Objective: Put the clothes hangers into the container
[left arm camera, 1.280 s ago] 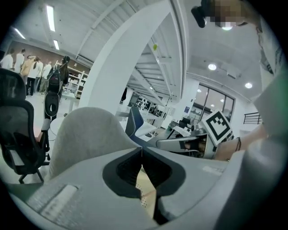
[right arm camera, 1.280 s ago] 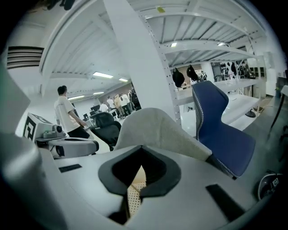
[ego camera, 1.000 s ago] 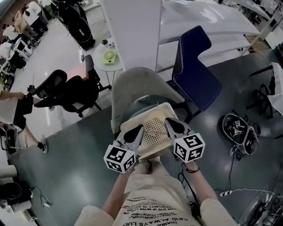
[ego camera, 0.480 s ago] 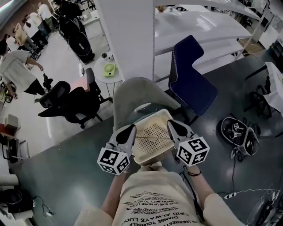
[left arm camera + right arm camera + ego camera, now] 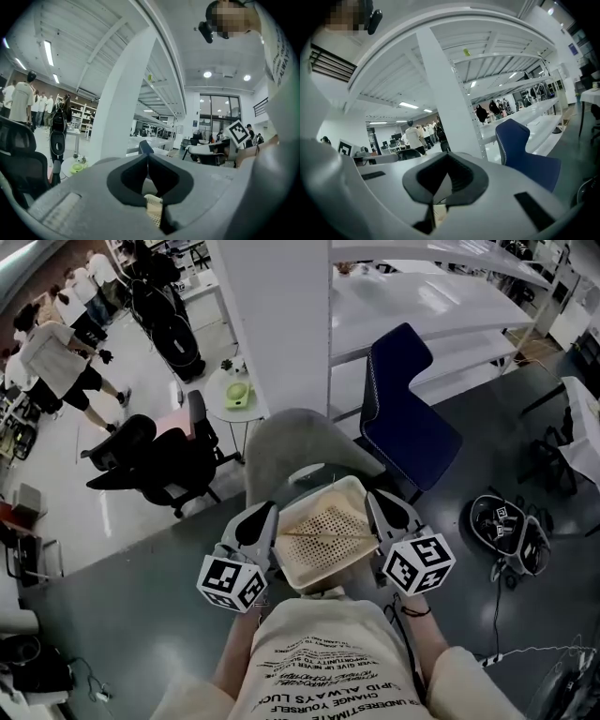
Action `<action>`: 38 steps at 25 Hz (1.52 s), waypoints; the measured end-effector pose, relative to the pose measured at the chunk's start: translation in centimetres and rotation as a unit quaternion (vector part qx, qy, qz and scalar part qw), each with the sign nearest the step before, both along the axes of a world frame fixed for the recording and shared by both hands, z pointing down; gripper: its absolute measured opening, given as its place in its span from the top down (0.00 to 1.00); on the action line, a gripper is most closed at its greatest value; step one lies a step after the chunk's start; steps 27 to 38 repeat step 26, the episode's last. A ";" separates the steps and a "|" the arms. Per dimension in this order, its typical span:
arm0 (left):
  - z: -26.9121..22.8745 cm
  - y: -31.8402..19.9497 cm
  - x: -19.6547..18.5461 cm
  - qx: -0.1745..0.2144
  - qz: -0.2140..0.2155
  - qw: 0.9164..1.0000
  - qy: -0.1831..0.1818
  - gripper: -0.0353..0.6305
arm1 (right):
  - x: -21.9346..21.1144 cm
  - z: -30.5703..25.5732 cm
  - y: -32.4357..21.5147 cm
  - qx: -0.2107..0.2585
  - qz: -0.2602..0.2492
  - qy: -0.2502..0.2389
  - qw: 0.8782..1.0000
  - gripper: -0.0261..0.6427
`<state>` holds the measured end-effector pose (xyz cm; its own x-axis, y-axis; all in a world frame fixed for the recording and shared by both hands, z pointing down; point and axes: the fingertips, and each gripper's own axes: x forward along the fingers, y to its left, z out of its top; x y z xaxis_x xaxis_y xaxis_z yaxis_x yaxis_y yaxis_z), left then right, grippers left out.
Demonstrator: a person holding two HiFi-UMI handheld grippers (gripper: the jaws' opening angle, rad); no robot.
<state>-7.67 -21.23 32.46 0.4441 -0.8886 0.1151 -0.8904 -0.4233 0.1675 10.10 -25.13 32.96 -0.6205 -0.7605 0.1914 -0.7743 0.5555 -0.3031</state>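
There's the cream perforated plastic basket (image 5: 323,559), up over the grey shell chair (image 5: 298,435), left gripper (image 5: 263,513) at its left rim, right gripper (image 5: 378,502) at its right. A thin stick lies across its floor. Dark blue chair (image 5: 409,420) to the right, black office chair (image 5: 150,451) to the left.

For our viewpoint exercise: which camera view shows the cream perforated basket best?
The head view: the basket appears from above, between the left claw and right claw. The left gripper view shows only a perforated scrap at its jaws; the right gripper view, a pale sliver.
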 end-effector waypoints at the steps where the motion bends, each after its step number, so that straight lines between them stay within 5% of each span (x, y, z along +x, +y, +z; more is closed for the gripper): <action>1: -0.1 0.1 -0.3 0.001 -0.003 1.000 0.000 0.91 | 0.1 -0.1 0.1 0.003 0.002 0.001 1.000 0.96; 38: 0.0 0.4 -0.4 -0.002 -0.025 1.000 -0.010 0.91 | 2.0 0.1 0.6 0.010 0.018 0.016 1.000 0.96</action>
